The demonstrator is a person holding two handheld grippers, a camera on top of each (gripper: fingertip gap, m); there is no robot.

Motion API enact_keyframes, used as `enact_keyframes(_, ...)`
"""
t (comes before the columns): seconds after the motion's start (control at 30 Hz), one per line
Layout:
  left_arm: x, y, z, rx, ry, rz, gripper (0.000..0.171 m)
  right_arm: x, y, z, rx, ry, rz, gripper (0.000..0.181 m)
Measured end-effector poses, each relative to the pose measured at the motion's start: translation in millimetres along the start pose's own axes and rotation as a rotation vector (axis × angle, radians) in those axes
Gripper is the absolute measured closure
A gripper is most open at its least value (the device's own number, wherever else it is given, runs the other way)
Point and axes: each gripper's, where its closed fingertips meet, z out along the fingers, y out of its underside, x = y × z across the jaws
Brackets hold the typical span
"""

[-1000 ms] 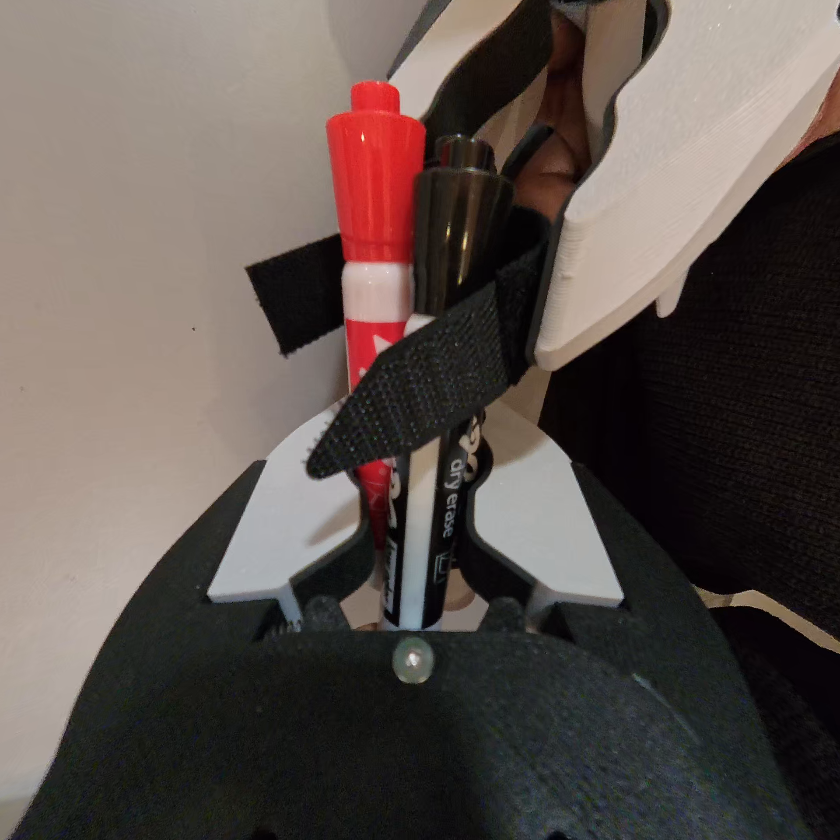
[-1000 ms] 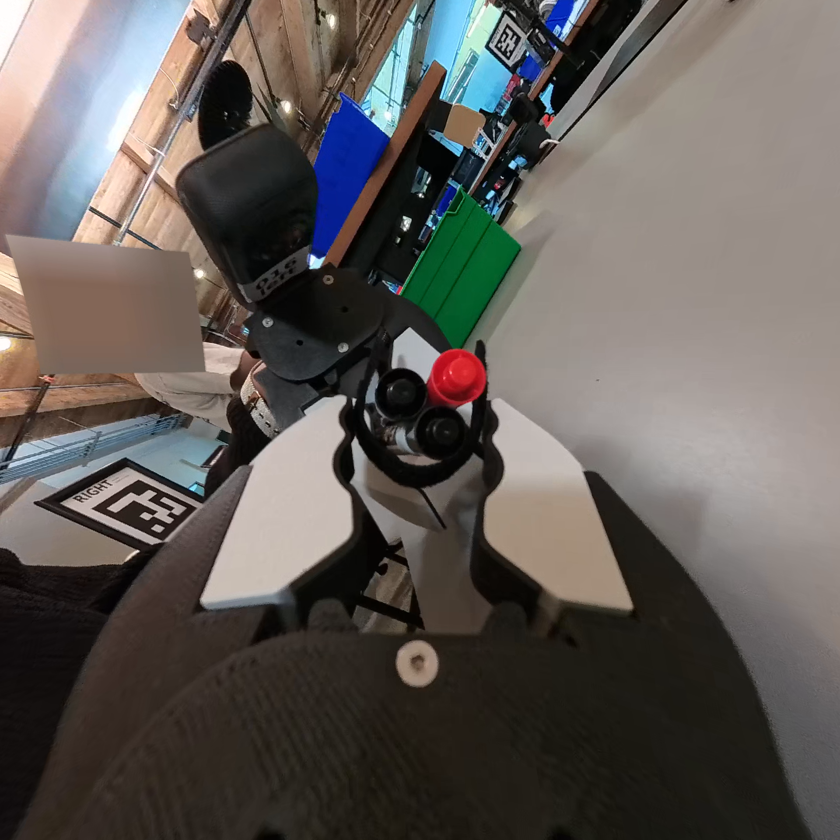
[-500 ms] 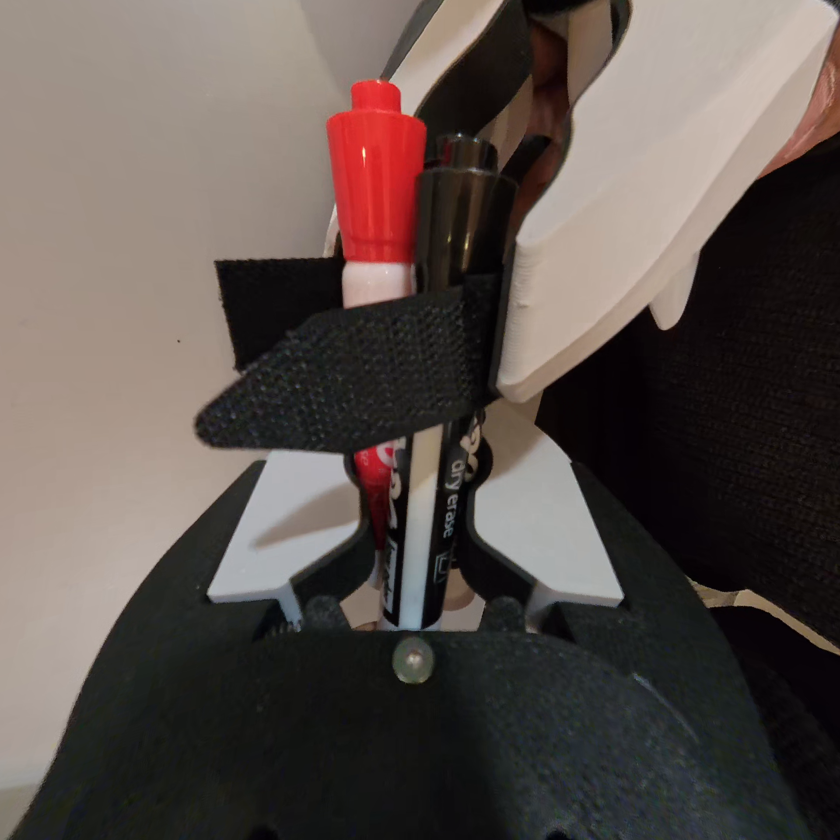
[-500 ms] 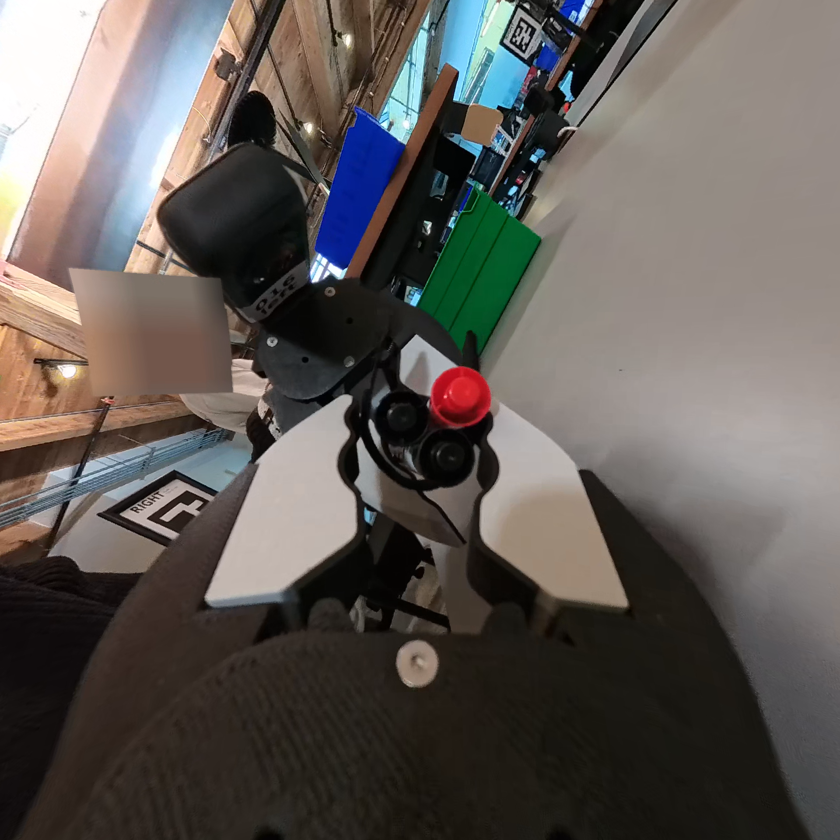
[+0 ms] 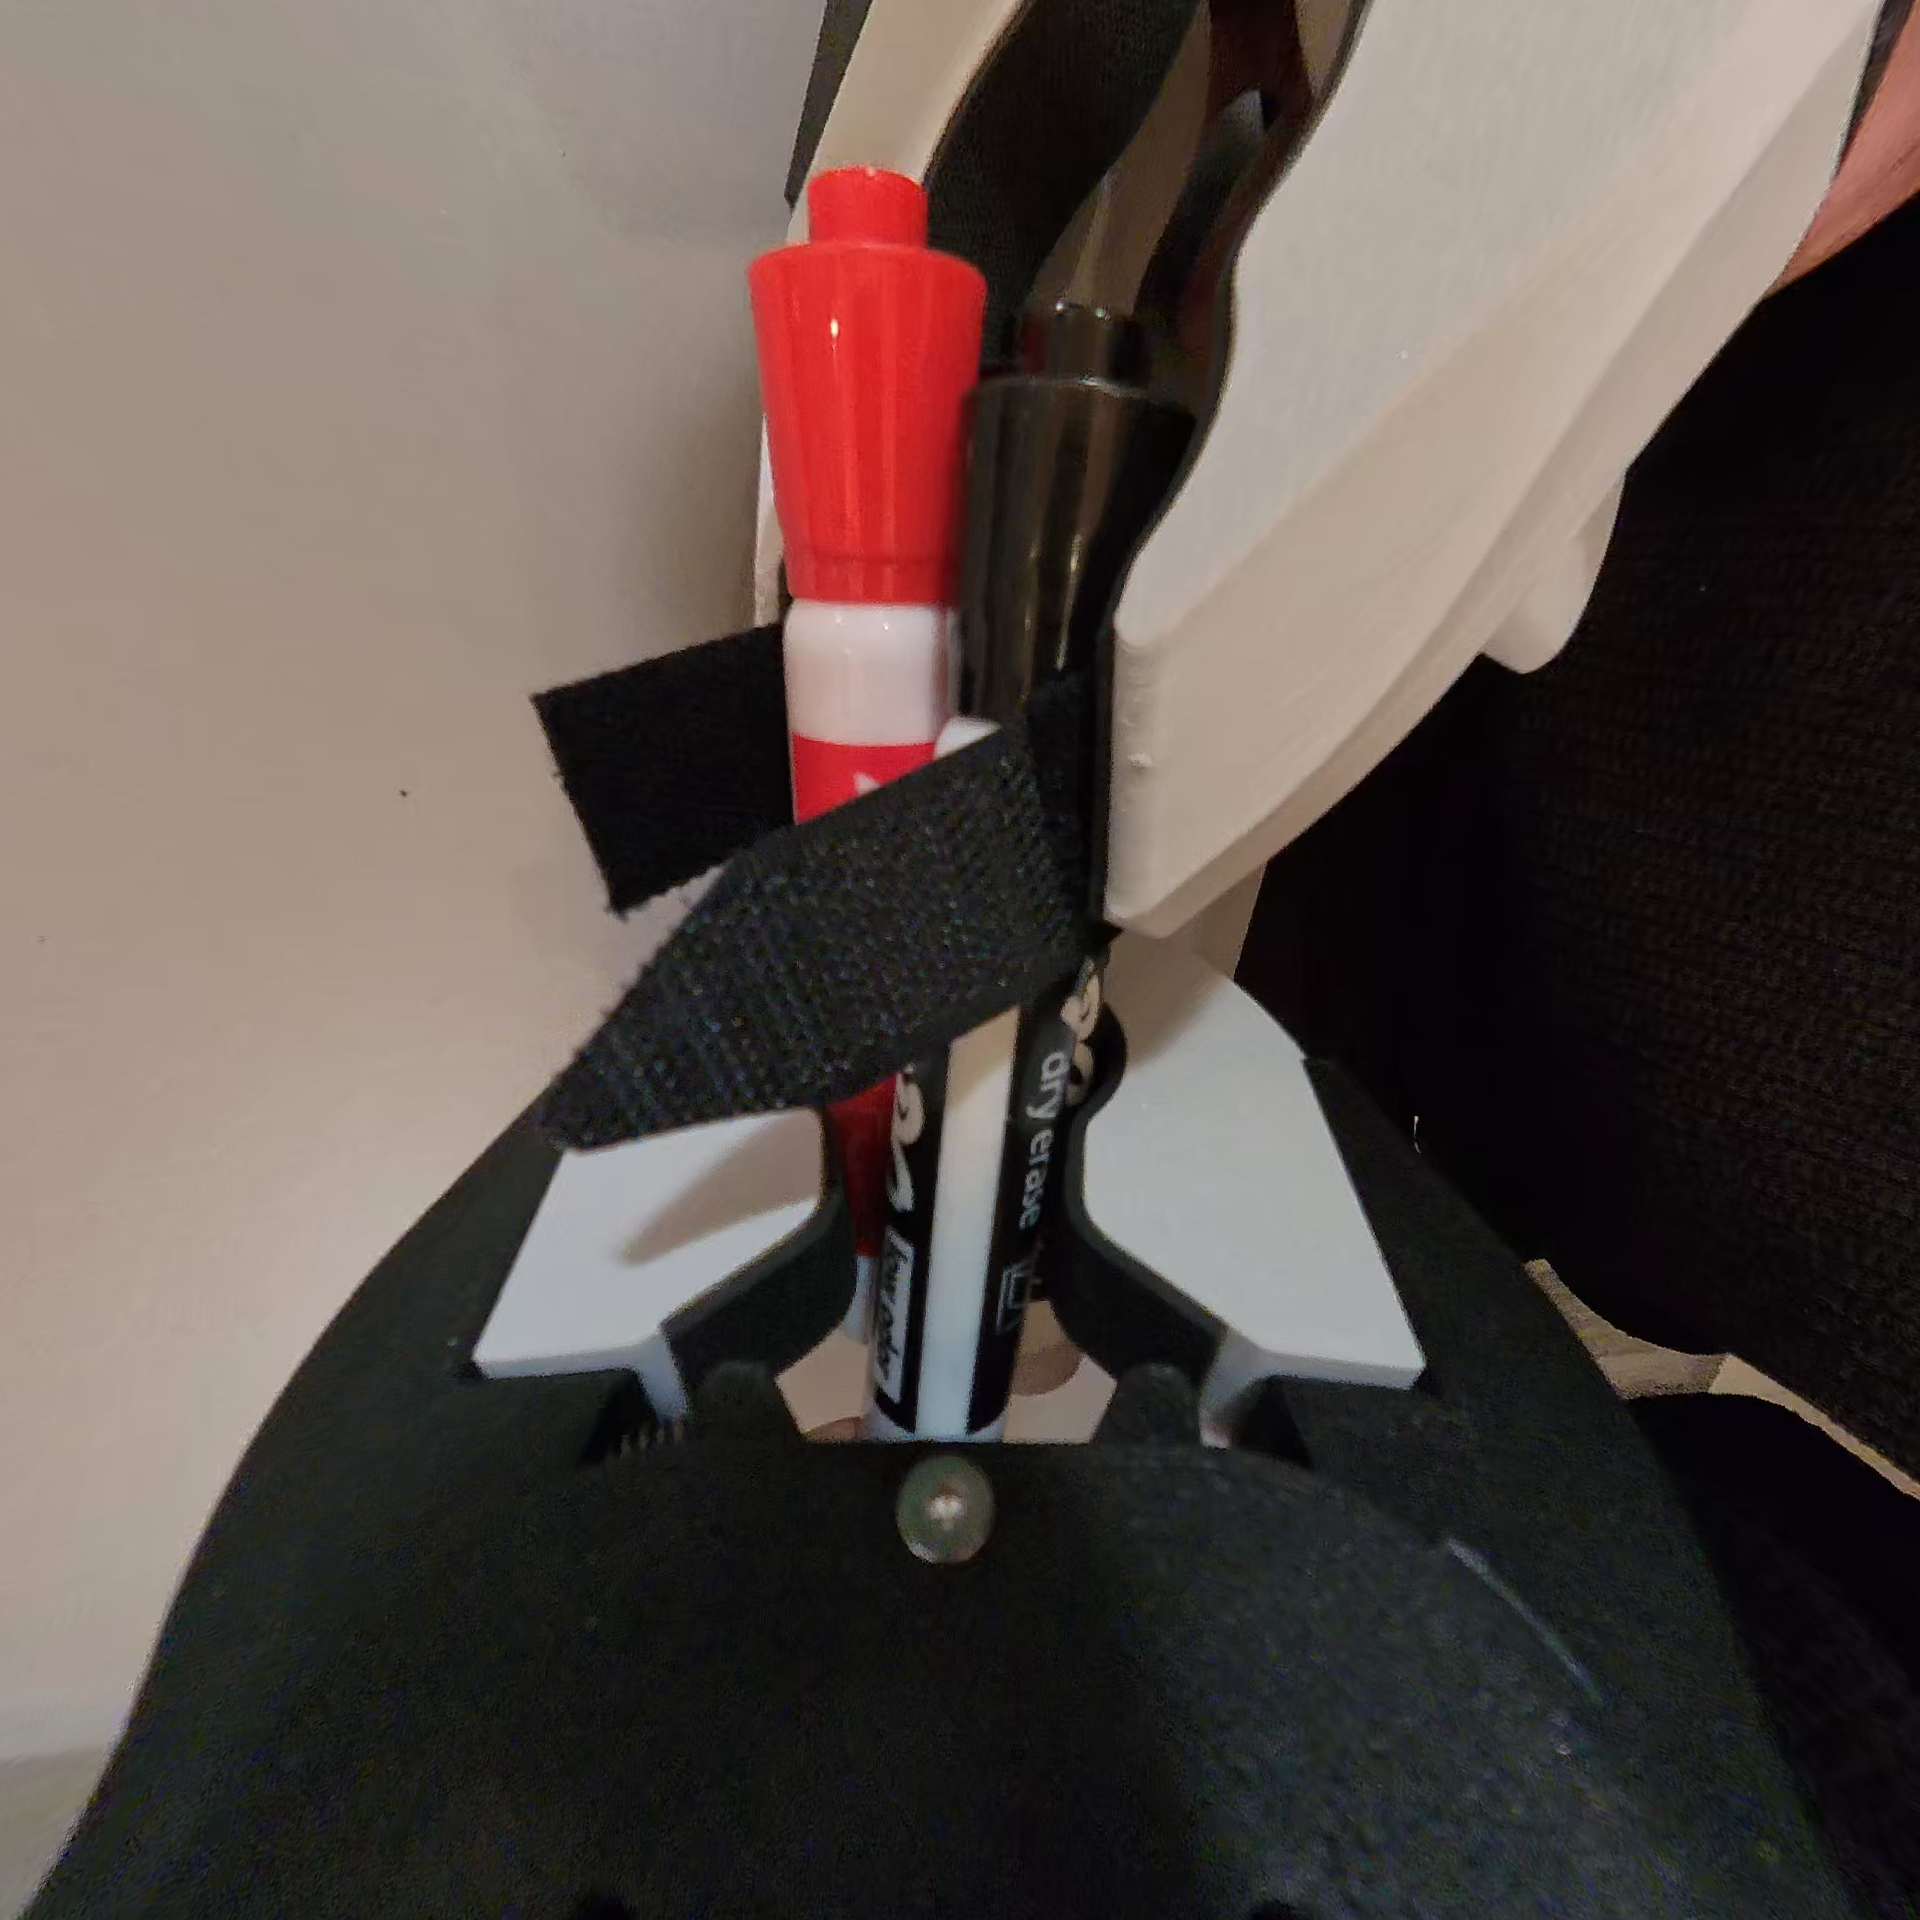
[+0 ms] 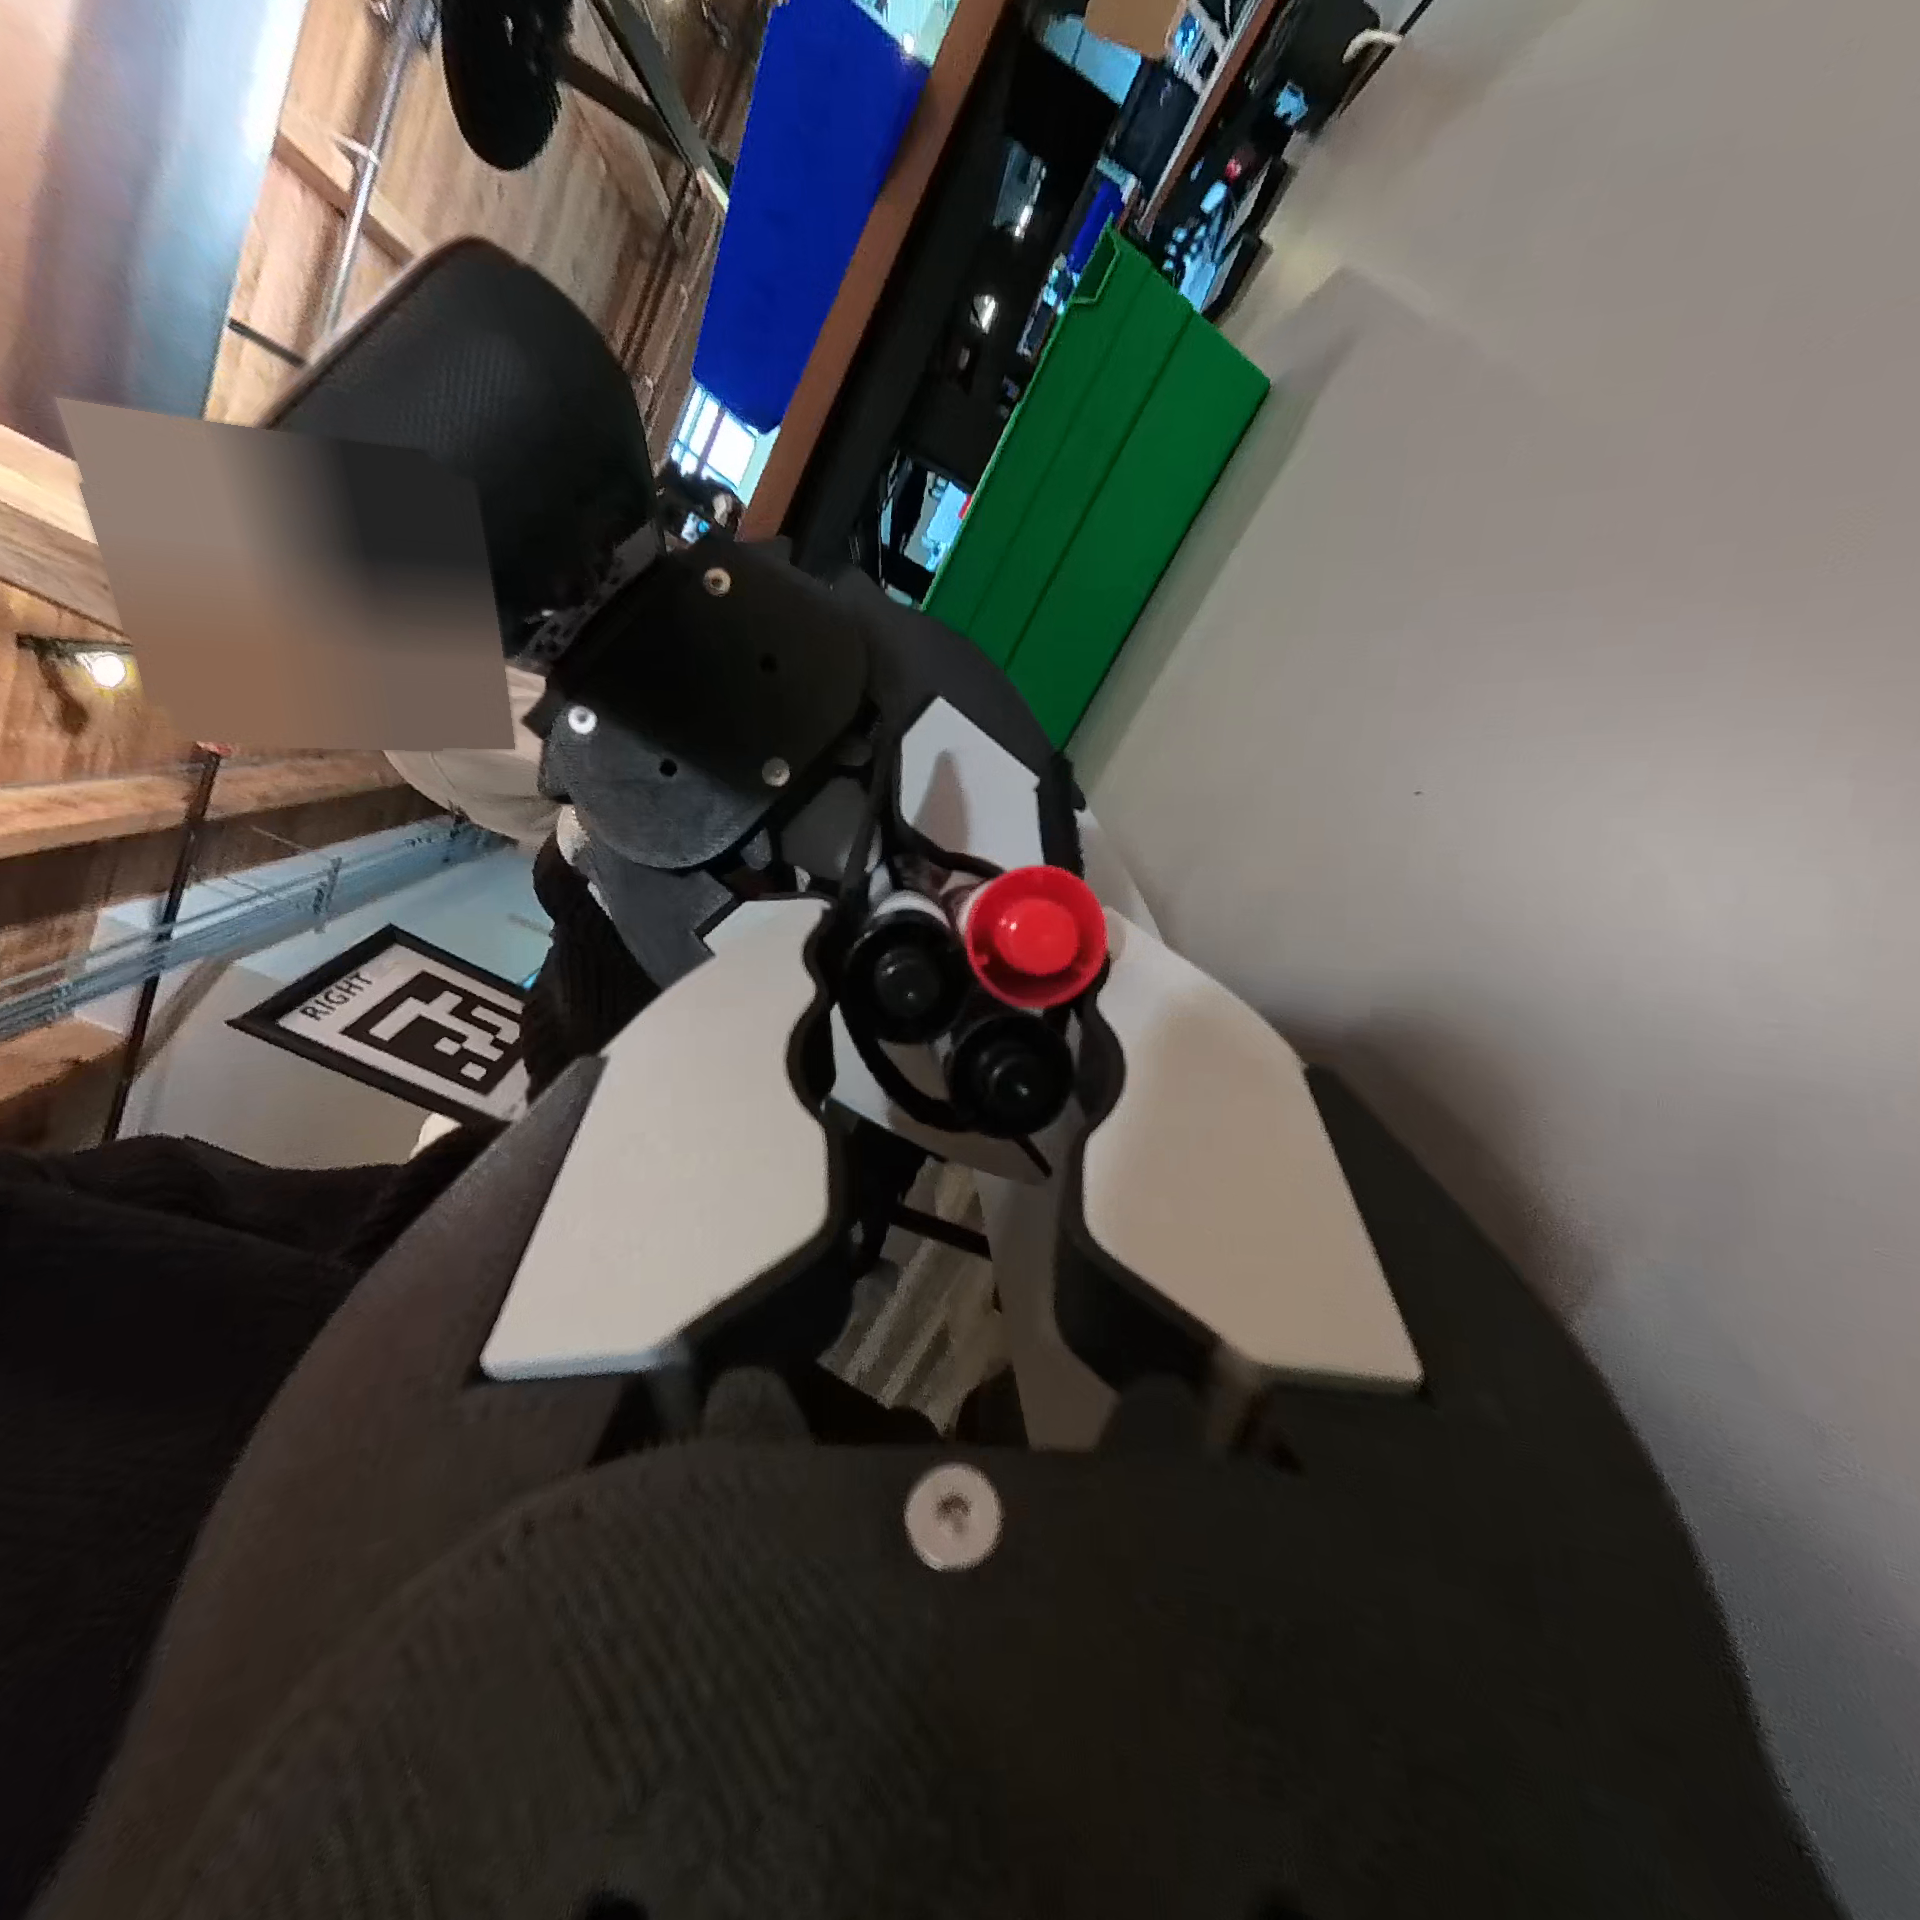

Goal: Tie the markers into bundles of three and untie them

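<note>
Showing 3 marker caps (image 6: 971, 1013) end-on

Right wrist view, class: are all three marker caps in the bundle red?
No: end-on, only one cap is red, the red marker, while the two black markers beside it have black caps.

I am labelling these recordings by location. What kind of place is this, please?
Probably a lab or workshop with an industrial look: square black-and-white marker boards, dark racks of equipment beside green panels and a blue panel, and wooden ceiling beams.
</note>
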Motion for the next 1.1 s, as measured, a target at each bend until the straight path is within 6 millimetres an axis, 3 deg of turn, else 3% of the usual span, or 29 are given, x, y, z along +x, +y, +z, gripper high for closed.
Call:
enact_keyframes(0.7, -2, -1, 4, -0.042, -0.057, 0.024, 0.129, 1, -3, -7, -0.038, 0.009, 0.02, 0.135)
enact_keyframes(1.1, -1, -1, 6, -0.066, -0.076, 0.038, 0.13, 3, 0, -11, -0.096, 0.012, 0.034, 0.143)
